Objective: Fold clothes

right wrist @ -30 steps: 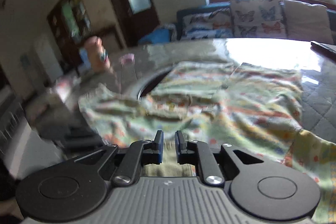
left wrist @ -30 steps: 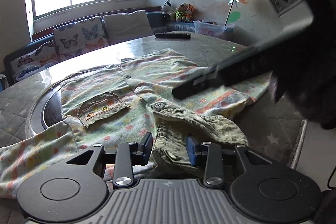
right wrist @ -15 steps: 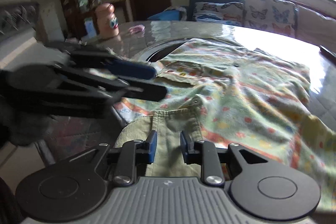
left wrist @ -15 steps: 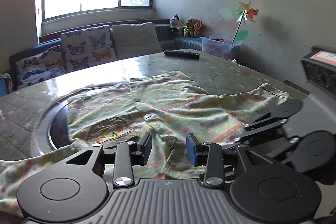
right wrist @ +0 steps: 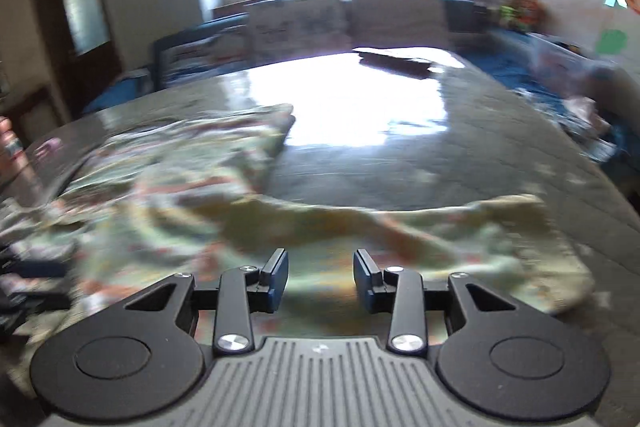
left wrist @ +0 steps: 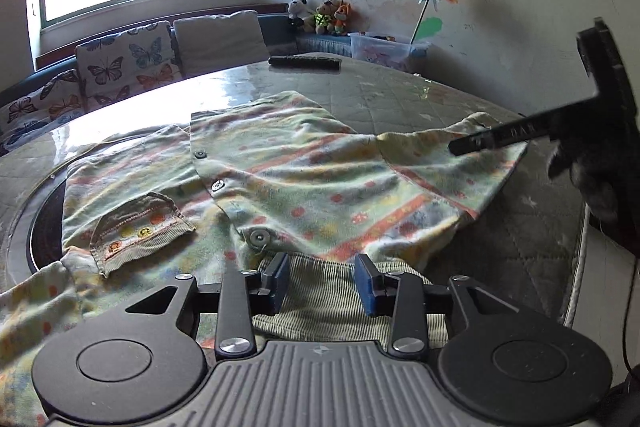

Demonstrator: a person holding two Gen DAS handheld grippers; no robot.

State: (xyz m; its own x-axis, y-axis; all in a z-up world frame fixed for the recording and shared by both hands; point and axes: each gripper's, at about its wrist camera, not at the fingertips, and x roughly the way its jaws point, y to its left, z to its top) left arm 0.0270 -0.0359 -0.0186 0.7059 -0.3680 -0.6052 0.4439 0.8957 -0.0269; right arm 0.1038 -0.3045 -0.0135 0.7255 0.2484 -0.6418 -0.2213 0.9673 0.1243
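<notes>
A small pale green patterned shirt (left wrist: 304, 171) with buttons, a corduroy pocket (left wrist: 140, 231) and a corduroy collar (left wrist: 320, 291) lies spread on the round table (left wrist: 400, 95). My left gripper (left wrist: 322, 281) is open, low over the collar at the near edge, holding nothing. My right gripper (right wrist: 320, 277) is open and empty, just above the shirt's right sleeve (right wrist: 460, 239); its view is motion-blurred. In the left wrist view one of its fingers (left wrist: 500, 137) hangs over that sleeve (left wrist: 452, 151).
A black remote (left wrist: 304, 62) lies at the table's far side. A bench with butterfly cushions (left wrist: 128, 67) runs under the window. Stuffed toys (left wrist: 320, 13), a plastic box (left wrist: 384, 47) and a pinwheel stand at the back right. The table's edge (left wrist: 580, 267) is at the right.
My right gripper has swung from the collar out to the right sleeve and opened wider. My left gripper has moved closer and lower over the collar, still open.
</notes>
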